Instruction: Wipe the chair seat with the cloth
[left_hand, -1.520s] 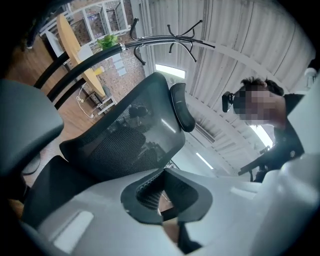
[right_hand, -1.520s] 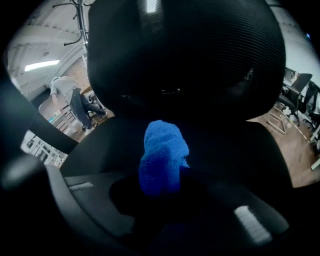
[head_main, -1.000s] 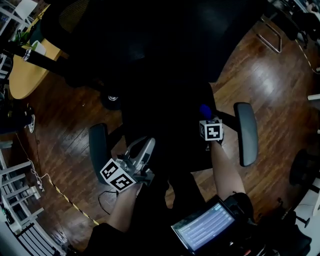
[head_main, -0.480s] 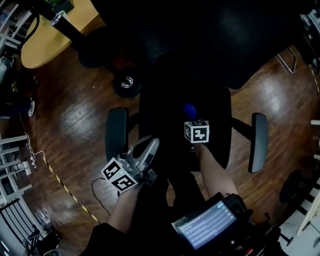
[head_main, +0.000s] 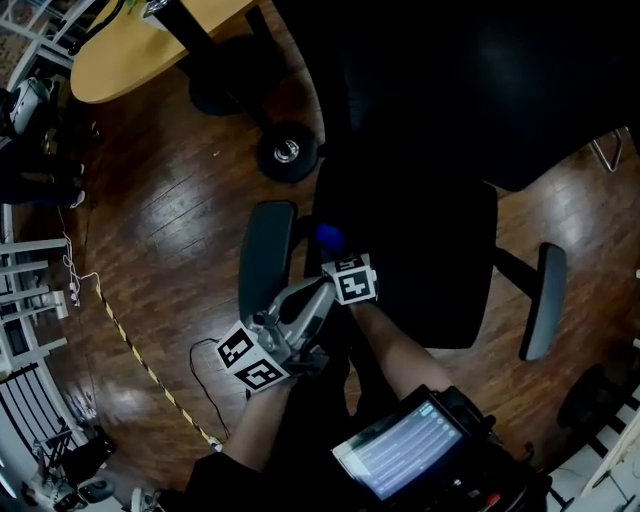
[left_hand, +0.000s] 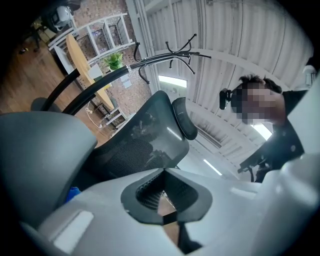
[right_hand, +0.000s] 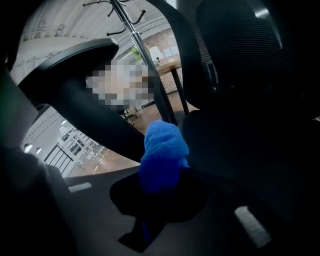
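Left tongs (left_hand: 167, 212), closed on nothing, point up at the mesh chair back (left_hand: 140, 145) and headrest (left_hand: 183, 114).

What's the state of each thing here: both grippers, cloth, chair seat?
left gripper: shut, holding nothing.
right gripper: shut on the cloth.
chair seat: unoccupied, no one sitting.
cloth: bunched, sticking out past the jaws, at the chair seat's left edge beside the armrest.
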